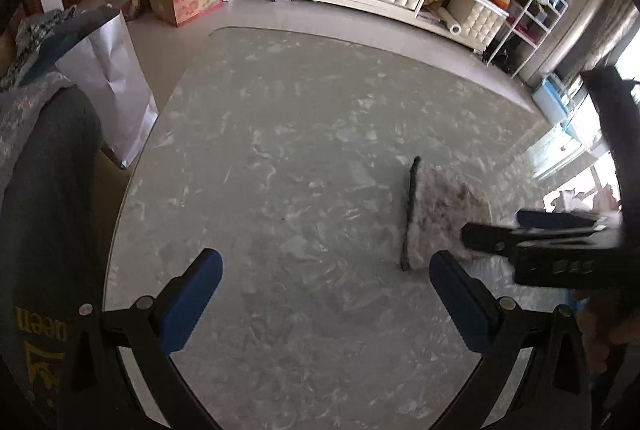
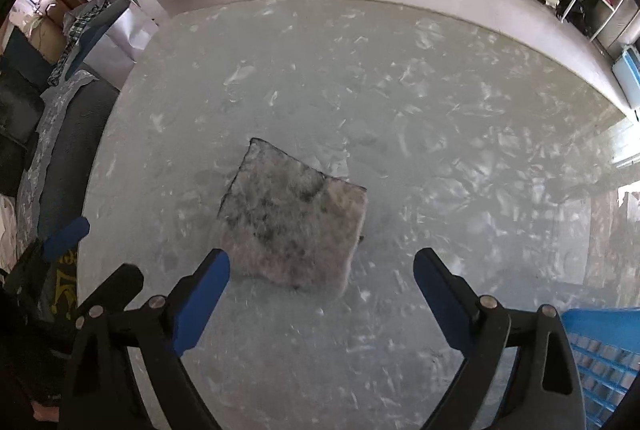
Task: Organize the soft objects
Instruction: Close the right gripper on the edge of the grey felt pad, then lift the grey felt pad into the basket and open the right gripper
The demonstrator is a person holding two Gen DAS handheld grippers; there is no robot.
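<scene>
Right wrist view: my right gripper (image 2: 322,270) is spread wide, empty, just short of the fuzzy grey cloth (image 2: 292,220) lying flat mid-worktop (image 2: 440,102). Blue basket (image 2: 600,354) at lower right. Left gripper (image 1: 326,278) also released, nothing btwn fingers, cloth off to its right.
</scene>
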